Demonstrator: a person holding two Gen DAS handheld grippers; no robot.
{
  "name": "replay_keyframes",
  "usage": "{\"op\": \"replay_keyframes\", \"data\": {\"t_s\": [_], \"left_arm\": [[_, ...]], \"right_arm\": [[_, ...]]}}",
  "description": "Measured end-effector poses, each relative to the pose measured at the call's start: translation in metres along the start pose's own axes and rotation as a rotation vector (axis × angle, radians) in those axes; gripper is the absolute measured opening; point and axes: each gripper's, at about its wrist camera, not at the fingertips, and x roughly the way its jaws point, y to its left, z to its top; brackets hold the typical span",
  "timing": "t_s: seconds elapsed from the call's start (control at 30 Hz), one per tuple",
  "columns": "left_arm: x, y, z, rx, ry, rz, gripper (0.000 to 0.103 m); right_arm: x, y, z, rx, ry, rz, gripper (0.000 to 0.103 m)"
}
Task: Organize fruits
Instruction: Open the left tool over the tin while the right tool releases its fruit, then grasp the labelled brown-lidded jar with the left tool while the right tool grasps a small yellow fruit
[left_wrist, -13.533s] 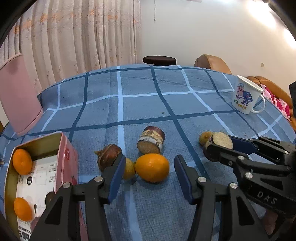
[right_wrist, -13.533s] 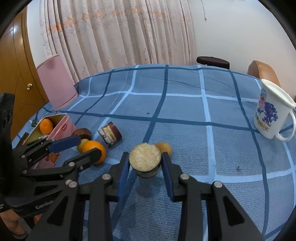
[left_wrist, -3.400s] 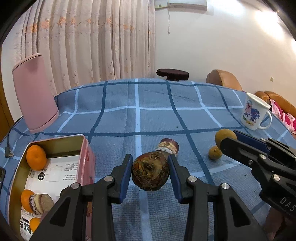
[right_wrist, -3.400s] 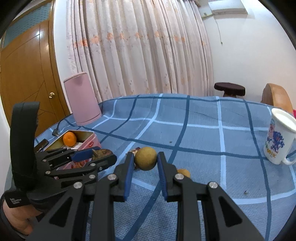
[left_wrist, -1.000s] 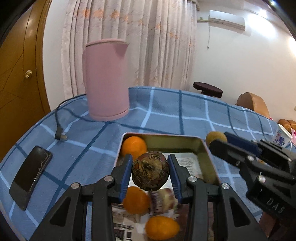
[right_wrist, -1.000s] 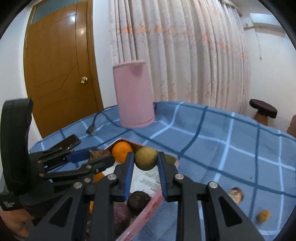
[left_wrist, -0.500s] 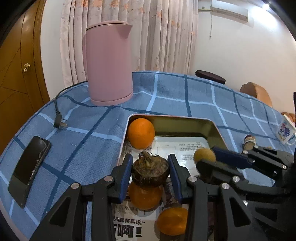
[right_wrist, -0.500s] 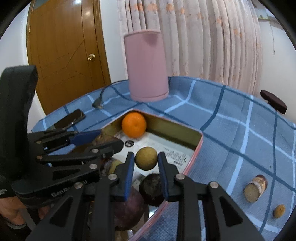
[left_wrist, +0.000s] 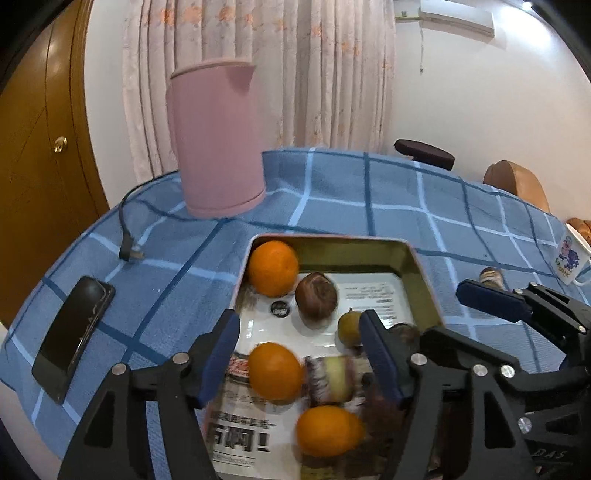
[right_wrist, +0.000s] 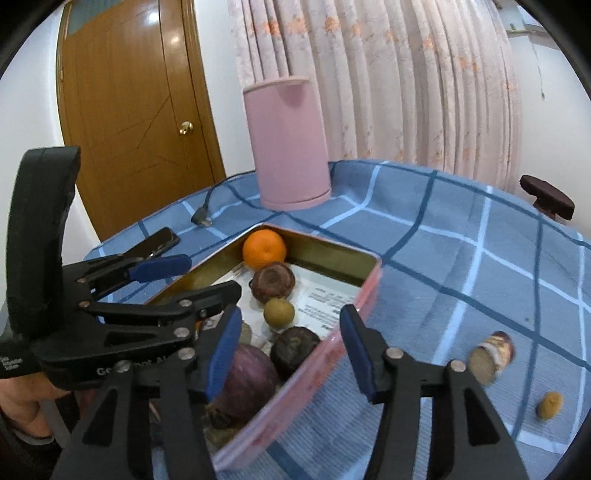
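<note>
Both grippers have let go since half a second ago: the brown fruit and the small tan fruit were clamped then, now both lie in the tin.

Left wrist view: left gripper (left_wrist: 295, 354) jaws apart and opening, pads pressing on nothing; an orange (left_wrist: 274, 370) and a blurred cut piece (left_wrist: 332, 376) lie on the tin floor below the gap. Pink tin (left_wrist: 424, 280) sits centre frame, long axis running roughly 12 to 6. Brown fruit (left_wrist: 316, 300) rests at 12 from the gripper, just beside a second orange (left_wrist: 272, 267) in the far-left corner; which way its stem end points I cannot tell. Small tan fruit (left_wrist: 349, 328) sits at 4 from the brown one, close to it; contact not clear. Third orange (left_wrist: 327, 430) near the bottom edge, blurred. Right gripper (left_wrist: 458, 325) comes in from 3, jaws apart over the tin's right wall. Pink kettle (left_wrist: 218, 140) at 11, phone (left_wrist: 74, 336) at 9, mug (left_wrist: 572, 258) at 3.

Right wrist view: right gripper (right_wrist: 290, 343) jaws apart and opening, empty, straddling the tin (right_wrist: 369, 284) wall. Inside the tin: orange (right_wrist: 264, 249) in the far corner, brown fruit (right_wrist: 272, 282) with its dimpled end up, tan fruit (right_wrist: 279, 312) just below it, then a dark fruit (right_wrist: 293, 347) and a purple one (right_wrist: 247, 380). Left gripper (right_wrist: 199, 277) at 9, spread. On the cloth (right_wrist: 461, 240) at 3, a cut piece (right_wrist: 491, 356) lies on its side, cut face toward 8, and a small yellow fruit (right_wrist: 550, 405) lies at 4.
</note>
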Motion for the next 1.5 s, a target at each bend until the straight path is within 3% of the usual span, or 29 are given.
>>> {"op": "replay_keyframes", "data": {"t_s": [0.13,0.4,0.6,0.77,0.83,1.0,1.2,1.5], "left_arm": [[-0.009,-0.024,0.005,0.035,-0.025,-0.037,0.069],[-0.014,-0.084,0.010,0.126,-0.046,-0.125,0.069],[-0.002,-0.134,0.013,0.198,-0.025,-0.182,0.069],[0.017,-0.154,0.015,0.219,-0.001,-0.184,0.069],[0.024,-0.160,0.015,0.218,0.004,-0.184,0.069],[0.038,-0.168,0.020,0.221,0.014,-0.194,0.069],[0.055,-0.181,0.026,0.232,0.034,-0.241,0.069],[0.081,-0.184,0.029,0.196,0.090,-0.296,0.069]], "right_arm": [[-0.027,-0.017,-0.006,0.027,-0.046,-0.043,0.067],[-0.069,-0.084,-0.028,0.102,-0.060,-0.353,0.068],[-0.078,-0.133,-0.038,0.214,-0.023,-0.470,0.068],[-0.076,-0.150,-0.043,0.279,0.019,-0.446,0.065],[-0.073,-0.153,-0.044,0.290,0.049,-0.428,0.056],[-0.063,-0.166,-0.051,0.348,0.120,-0.380,0.050],[-0.051,-0.176,-0.056,0.394,0.182,-0.318,0.032],[-0.071,-0.182,-0.060,0.446,0.101,-0.319,0.031]]}}
